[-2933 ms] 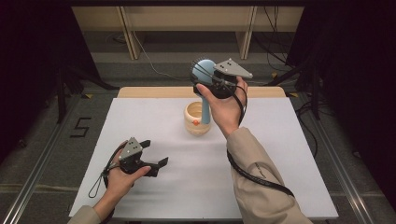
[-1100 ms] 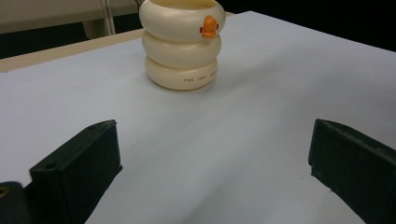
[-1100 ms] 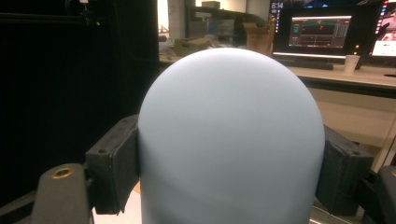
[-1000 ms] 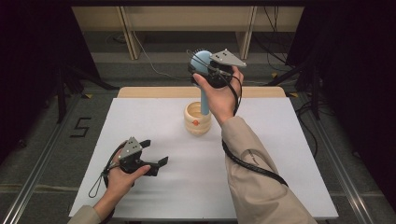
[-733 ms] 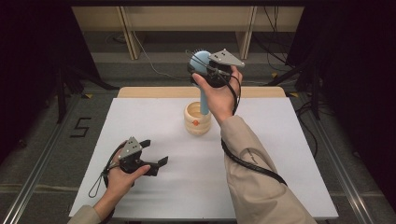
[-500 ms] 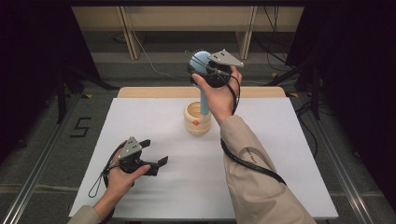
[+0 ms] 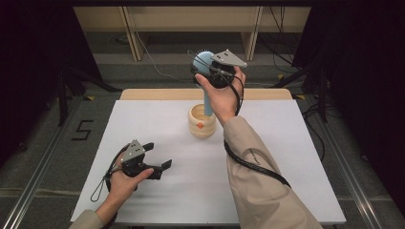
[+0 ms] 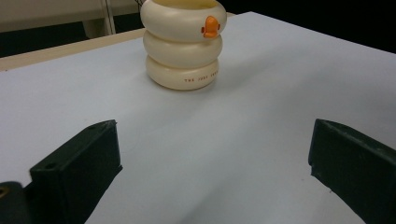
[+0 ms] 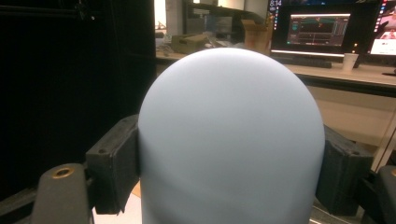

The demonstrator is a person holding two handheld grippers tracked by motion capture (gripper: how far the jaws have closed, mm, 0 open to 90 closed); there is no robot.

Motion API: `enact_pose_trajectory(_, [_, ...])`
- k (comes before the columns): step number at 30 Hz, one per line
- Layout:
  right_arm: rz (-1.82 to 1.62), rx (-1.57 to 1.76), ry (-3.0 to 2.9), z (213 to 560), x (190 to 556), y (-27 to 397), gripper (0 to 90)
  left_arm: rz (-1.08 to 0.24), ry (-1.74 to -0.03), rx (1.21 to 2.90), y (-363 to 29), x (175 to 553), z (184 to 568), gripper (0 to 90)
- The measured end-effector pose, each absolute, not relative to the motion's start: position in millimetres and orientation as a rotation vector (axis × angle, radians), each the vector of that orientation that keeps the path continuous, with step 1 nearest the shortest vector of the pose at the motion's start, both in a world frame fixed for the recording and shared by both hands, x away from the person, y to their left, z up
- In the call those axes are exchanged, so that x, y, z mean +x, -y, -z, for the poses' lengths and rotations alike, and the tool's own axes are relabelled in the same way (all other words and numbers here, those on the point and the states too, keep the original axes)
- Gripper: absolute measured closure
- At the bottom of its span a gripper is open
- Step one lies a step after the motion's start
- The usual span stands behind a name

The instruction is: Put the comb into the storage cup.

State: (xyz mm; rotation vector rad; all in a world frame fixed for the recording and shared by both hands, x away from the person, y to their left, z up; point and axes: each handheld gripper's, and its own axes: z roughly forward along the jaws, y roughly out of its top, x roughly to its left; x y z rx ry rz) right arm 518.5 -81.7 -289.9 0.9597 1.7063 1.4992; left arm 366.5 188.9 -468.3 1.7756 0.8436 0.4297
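Pale blue round-headed brush (image 7: 202,64) clamped between the jaws of the right gripper (image 7: 210,74), raised above the cream ringed cup (image 7: 202,121), forearm stretched forward. Left gripper (image 7: 155,160) low on the white surface (image 7: 286,157), jaws spread, nothing between.

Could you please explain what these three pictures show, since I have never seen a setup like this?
A person sits at a white table and holds a hand-held two-jaw gripper in each hand. One picture comes from a camera above; the other two come from cameras riding on the grippers. On the table stands a cream ringed cup with an orange mark. The left gripper rests low with its jaws open and nothing between them, facing the cup. The right gripper is raised above the cup, clamped on the rounded head of a pale blue brush-like tool.
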Motion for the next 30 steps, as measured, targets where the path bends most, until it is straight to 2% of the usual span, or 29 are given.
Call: enact_pose_trajectory(30, [-1.496, 0.963, -1.711, 301.0, 526.3, 71.9, 21.8, -0.427, -0.844, 1.78, -189.4, 367.3, 468.9, 1.7])
